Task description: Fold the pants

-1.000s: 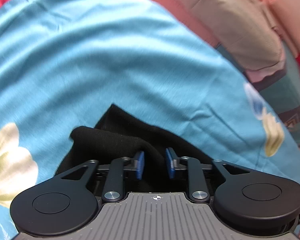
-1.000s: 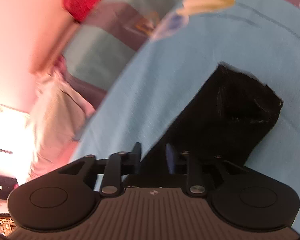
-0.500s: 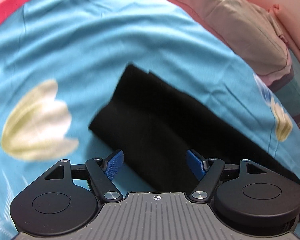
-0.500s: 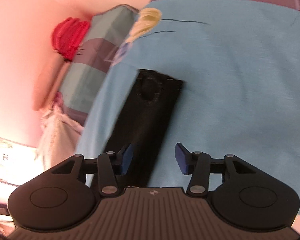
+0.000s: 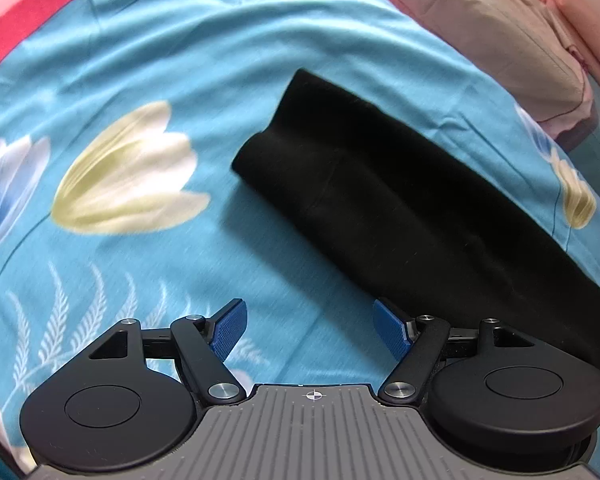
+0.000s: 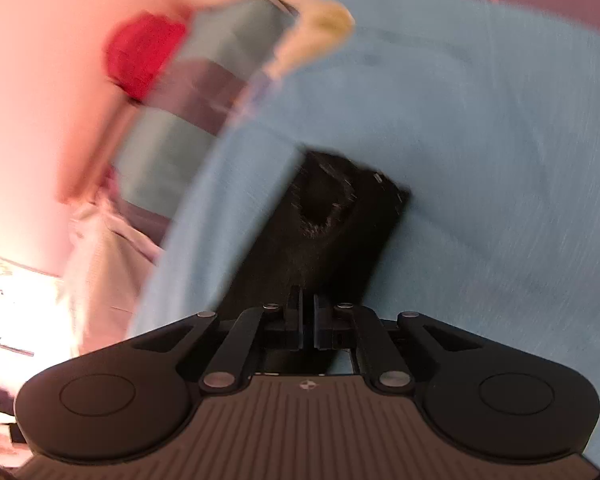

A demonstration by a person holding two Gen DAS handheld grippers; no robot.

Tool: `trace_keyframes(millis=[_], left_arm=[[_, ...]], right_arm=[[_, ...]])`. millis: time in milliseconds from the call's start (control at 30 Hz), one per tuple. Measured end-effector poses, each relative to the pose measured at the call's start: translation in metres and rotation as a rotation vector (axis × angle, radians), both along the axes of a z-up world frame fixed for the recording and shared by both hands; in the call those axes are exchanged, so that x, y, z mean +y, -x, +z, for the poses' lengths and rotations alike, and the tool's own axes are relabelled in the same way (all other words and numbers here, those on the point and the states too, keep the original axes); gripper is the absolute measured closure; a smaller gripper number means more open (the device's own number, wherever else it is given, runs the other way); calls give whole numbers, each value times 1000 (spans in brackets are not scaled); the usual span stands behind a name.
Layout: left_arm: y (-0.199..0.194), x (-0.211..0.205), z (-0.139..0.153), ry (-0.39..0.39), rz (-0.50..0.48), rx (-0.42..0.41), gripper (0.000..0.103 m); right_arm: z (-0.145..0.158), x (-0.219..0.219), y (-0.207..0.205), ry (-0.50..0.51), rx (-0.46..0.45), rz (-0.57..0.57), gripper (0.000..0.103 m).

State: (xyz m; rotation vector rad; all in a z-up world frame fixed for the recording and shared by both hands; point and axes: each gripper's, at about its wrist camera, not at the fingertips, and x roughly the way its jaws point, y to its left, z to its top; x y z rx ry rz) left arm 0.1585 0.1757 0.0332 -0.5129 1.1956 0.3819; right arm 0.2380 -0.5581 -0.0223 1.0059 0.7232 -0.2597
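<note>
Two grippers, diff states rn: left gripper [image 5: 306, 330] fingers now spread wide w/ nothing between, having let go of the black pants [image 5: 400, 208], now lying folded on the bed [image 5: 180, 60] ahead-right, while right gripper [image 6: 307, 322] just snapped together, prob pinching their near end for another fold.

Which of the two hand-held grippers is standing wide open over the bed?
The left hand-held gripper: its blue pads are spread over bare blue sheet, beside the black pants. The right hand-held gripper is shut.

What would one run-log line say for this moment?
left gripper: open, empty, beside black pants | right gripper: shut, over pants | pants: folded strip on blue floral sheet
</note>
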Motion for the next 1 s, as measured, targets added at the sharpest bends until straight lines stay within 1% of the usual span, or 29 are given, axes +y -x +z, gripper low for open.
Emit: trace_keyframes(millis=[33, 67, 100, 133, 167, 200, 233, 300, 367, 467, 600, 700, 733, 767, 800, 833, 867, 933, 967, 1000], left_arm=[[2, 0, -1, 1, 3, 4, 0], [4, -1, -2, 3, 6, 9, 0], [5, -2, -3, 7, 6, 15, 0], [5, -4, -4, 12, 5, 21, 0], [5, -6, -5, 13, 2, 29, 0], [5, -9, -4, 10, -3, 34, 0], [4, -12, -2, 6, -11, 35, 0], [2, -19, 3, -7, -36, 38, 0], [-1, -26, 5, -24, -58, 51, 0], [-7, -37, 8, -41, -76, 69, 0], [-15, -56, 17, -56, -114, 66, 0], [-19, -70, 19, -74, -141, 75, 0], [-20, -74, 19, -77, -148, 79, 0], [-20, -78, 20, -81, -154, 82, 0], [-20, -82, 20, -86, -158, 86, 0], [-20, -86, 20, -89, -163, 89, 0], [-20, -89, 21, -93, -168, 92, 0], [-21, -96, 21, -102, -178, 102, 0], [-23, -99, 21, -105, -181, 105, 0], [-23, -102, 21, -109, -185, 108, 0]], right_arm=[[5, -2, 7, 17, -29, -3, 96], [6, -4, 12, 36, -29, -9, 96], [-1, -5, 10, 52, 8, -1, 96], [-12, -5, 8, 48, 55, 21, 92], [-20, -6, 7, 27, 77, 37, 90], [-26, -6, 11, 7, 74, 33, 81], [-27, -5, 18, 0, 48, 9, 58], [-29, -1, 32, -6, -12, -30, 28], [-37, 6, 38, -16, -38, -36, 29], [-37, 21, 31, 74, -78, -8, 29], [-40, 27, 15, 128, -133, 12, 28], [-42, 27, 4, 136, -160, -7, 28], [-44, 28, 0, 139, -169, -12, 32], [-44, 29, -2, 148, -168, -14, 38], [-43, 31, -7, 175, -141, -18, 60], [-41, 33, -9, 200, -104, -18, 79], [-41, 33, -10, 190, -88, -2, 80], [-38, 27, -2, 112, -111, -5, 82], [-30, 22, 5, 88, -133, -2, 83], [-20, 18, 14, 67, -175, 5, 84]])
